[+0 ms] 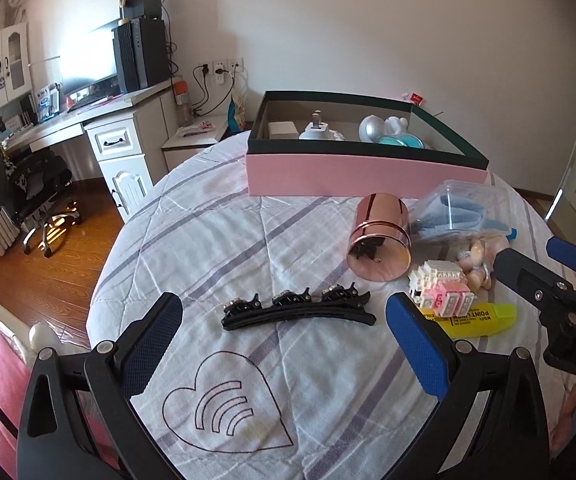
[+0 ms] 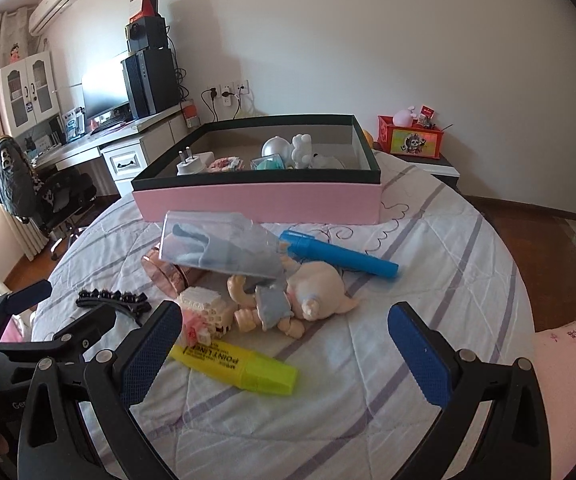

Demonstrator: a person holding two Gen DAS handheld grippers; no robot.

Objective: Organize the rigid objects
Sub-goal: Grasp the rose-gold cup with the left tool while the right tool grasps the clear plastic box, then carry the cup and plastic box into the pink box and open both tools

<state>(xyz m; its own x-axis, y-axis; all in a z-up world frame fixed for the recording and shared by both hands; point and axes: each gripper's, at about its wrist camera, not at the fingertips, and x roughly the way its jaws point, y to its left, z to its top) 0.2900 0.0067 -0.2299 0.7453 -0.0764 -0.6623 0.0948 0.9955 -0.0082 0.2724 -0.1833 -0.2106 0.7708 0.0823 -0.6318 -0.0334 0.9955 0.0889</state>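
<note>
My left tongs gaped wide and empty over the hair clip; my right gaped empty above the highlighter. The box behind held perhaps a plug.

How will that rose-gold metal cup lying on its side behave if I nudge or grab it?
The rose-gold cup is a smooth cylinder on its side, so it will probably roll on the quilt. Its mirror finish looks slippery for the pads. A dark clip sits loose inside its mouth and may slide out if tilted.
</note>
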